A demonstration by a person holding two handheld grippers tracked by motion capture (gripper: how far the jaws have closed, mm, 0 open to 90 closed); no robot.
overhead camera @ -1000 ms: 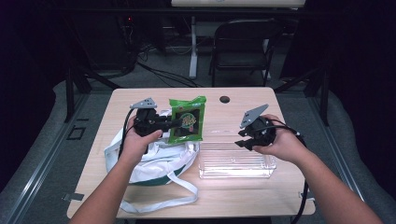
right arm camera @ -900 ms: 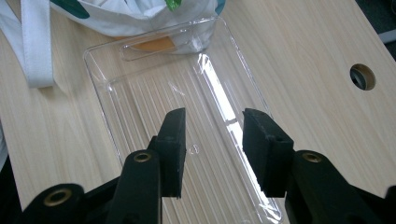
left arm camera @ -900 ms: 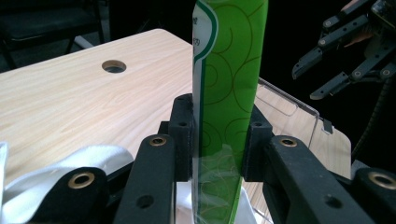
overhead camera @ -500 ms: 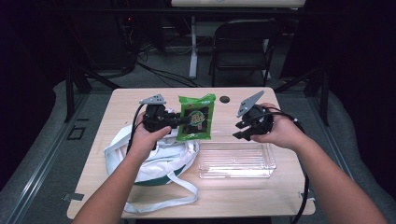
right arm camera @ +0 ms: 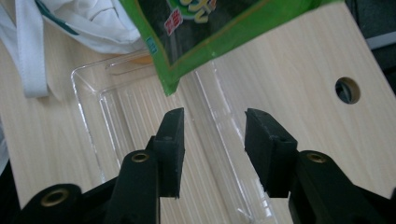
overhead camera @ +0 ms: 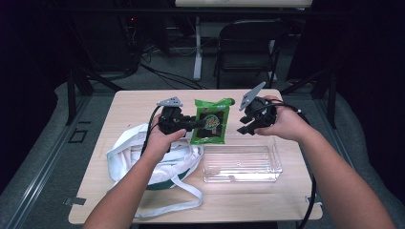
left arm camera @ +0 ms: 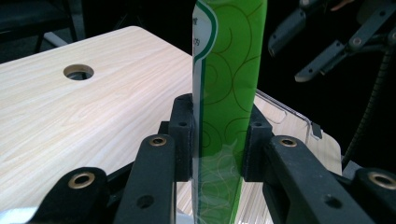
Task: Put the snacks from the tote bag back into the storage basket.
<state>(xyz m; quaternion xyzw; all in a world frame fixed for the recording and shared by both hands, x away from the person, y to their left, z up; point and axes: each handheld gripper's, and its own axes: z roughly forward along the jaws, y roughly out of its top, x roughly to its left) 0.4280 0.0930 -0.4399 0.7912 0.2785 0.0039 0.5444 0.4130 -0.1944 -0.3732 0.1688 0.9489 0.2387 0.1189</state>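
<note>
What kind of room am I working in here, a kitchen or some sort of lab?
Most likely a lab or recording studio, not a kitchen: a lone wooden table with a cable hole, dark curtained surroundings, a folding chair, and cables running over the grey floor behind.

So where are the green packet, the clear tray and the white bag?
Green packet [overhead camera: 210, 122]: high view, on its printed front.
Clear tray [overhead camera: 242, 178]: high view, on its near wall.
White bag [overhead camera: 125, 155]: high view, on the cloth at its left side.
</note>
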